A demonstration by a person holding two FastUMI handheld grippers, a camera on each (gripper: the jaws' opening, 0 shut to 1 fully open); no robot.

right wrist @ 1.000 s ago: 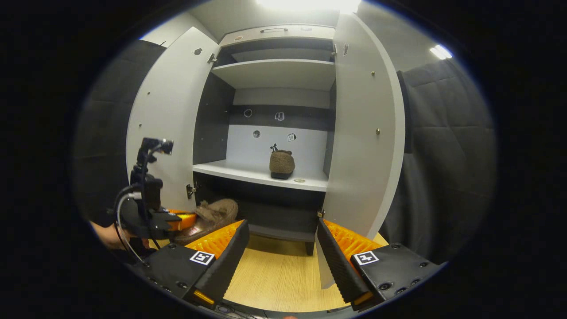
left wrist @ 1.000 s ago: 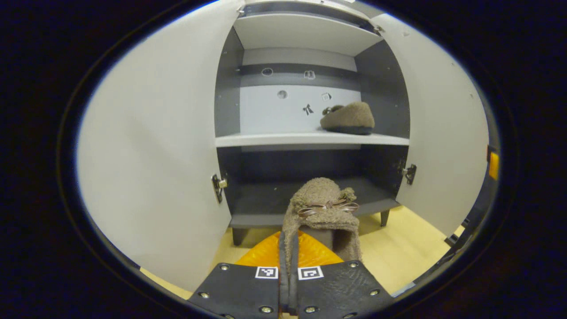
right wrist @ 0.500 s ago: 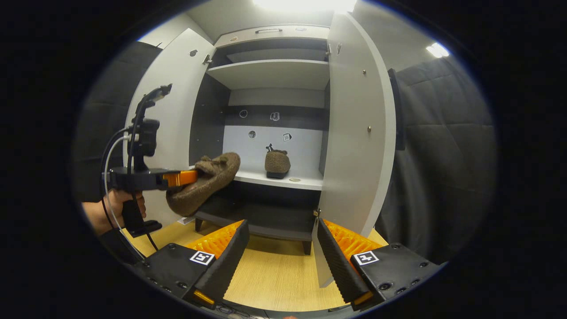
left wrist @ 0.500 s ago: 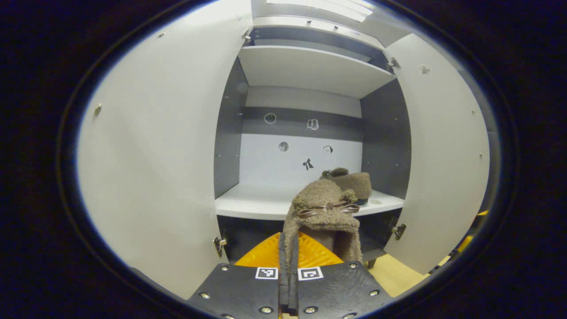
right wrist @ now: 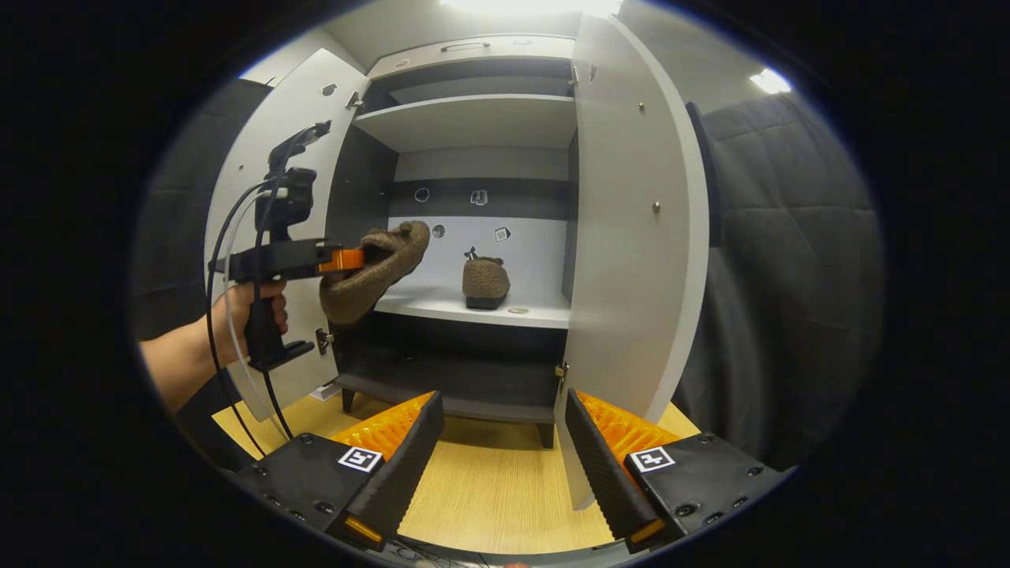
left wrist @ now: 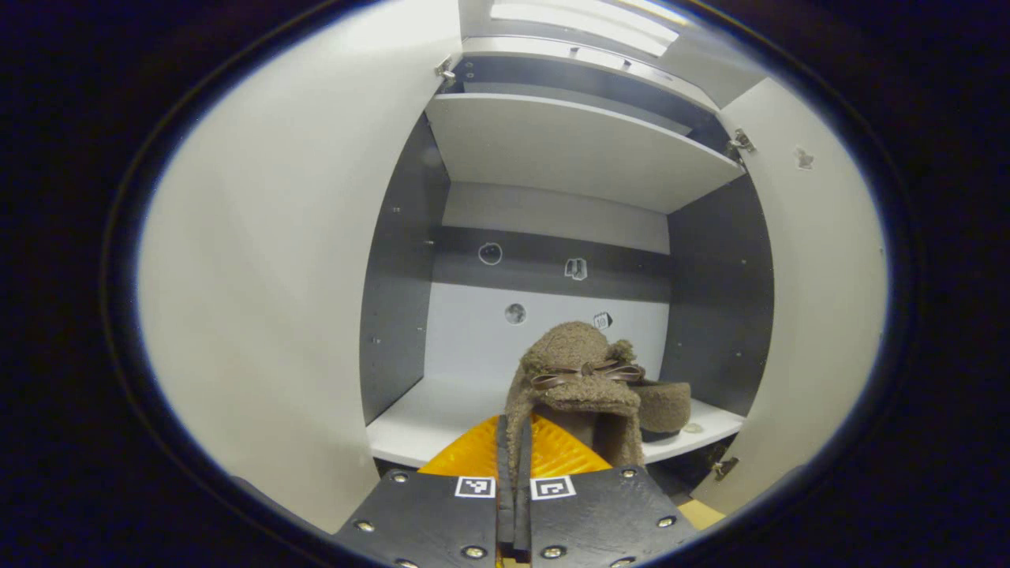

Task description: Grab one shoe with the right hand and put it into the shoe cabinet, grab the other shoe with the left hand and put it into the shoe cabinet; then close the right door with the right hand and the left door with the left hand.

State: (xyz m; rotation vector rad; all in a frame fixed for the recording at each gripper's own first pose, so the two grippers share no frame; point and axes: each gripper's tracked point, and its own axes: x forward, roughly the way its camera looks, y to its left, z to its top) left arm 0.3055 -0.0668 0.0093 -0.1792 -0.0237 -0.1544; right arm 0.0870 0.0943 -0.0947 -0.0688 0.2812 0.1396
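One fuzzy brown slipper [left wrist: 580, 379] is pinched in the left gripper [left wrist: 513, 473] before the shoe cabinet [right wrist: 473, 118]; right gripper [right wrist: 501, 457] fingers spread apart.

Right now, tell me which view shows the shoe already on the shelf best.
The right gripper view: the shelved shoe stands unobstructed on the middle shelf. In the left gripper view, the held shoe hides most of it.
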